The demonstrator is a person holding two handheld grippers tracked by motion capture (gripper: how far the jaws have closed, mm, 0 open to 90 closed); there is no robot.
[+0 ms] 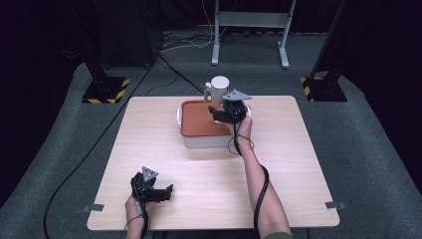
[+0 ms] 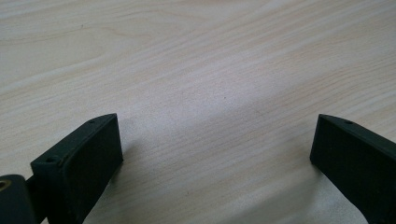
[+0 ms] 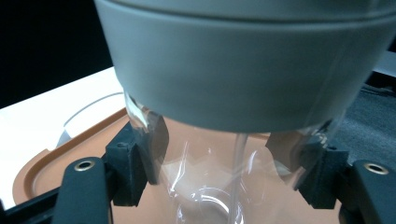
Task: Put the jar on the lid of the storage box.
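A clear jug with a grey lid [image 1: 219, 82] and a side handle stands over the back of an orange-brown box lid [image 1: 199, 120]. My right gripper [image 1: 225, 112] reaches it from the near side. In the right gripper view the jaws of the right gripper [image 3: 219, 140] press on both sides of the jug's clear body [image 3: 210, 172], just under the grey lid [image 3: 243, 70]. Whether the jug rests on the orange-brown lid [image 3: 56, 161] or hangs just above it I cannot tell. My left gripper [image 1: 160, 192] lies open at the table's front left; between the jaws of the left gripper [image 2: 217, 144] is bare wood.
The orange-brown lid sits on a white box [image 1: 206, 141] at the back middle of the wooden table [image 1: 149, 144]. Cables [image 1: 89, 159] run across the grey floor to the left. A metal stand [image 1: 249, 20] is behind the table.
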